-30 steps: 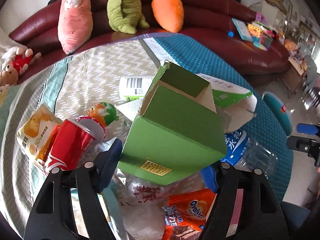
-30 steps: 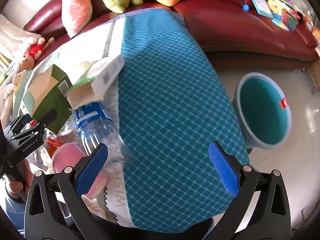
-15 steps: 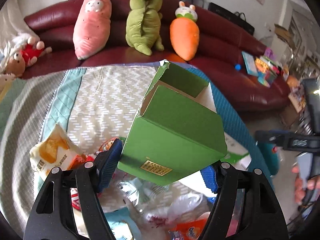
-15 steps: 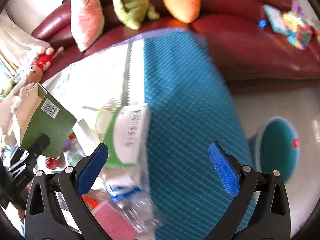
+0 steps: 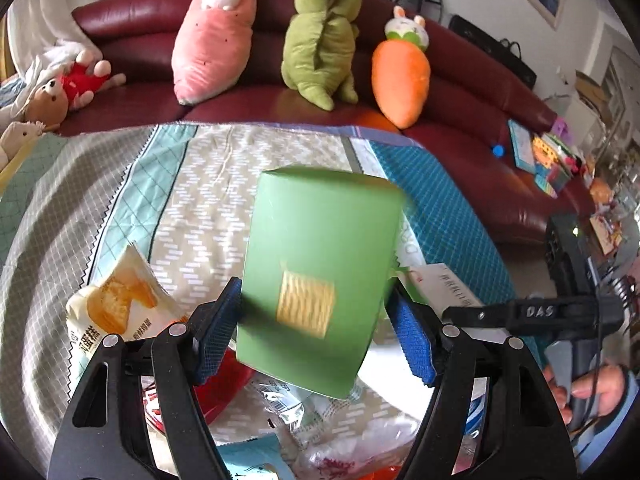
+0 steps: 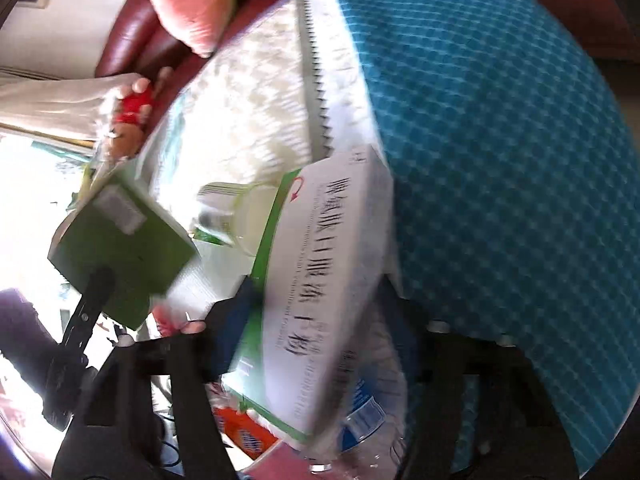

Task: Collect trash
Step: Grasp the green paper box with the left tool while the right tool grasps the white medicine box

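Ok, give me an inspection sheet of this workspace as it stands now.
Surface: patterned cloth, blue section at right.
Job's things: green box lifted clear; white-and-green carton in the trash pile.
Clutter: snack bag, clear bottle, orange wrapper.
Grippers: left gripper clamped on the green box, jaws closing; right gripper jaws closing around the carton, contact blurred.
Cables: thin cable at the right hand.
Surroundings: red sofa with plush toys.

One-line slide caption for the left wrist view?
Left gripper holds a green carton above snack wrappers on the patterned tablecloth, plush toys on the sofa behind.
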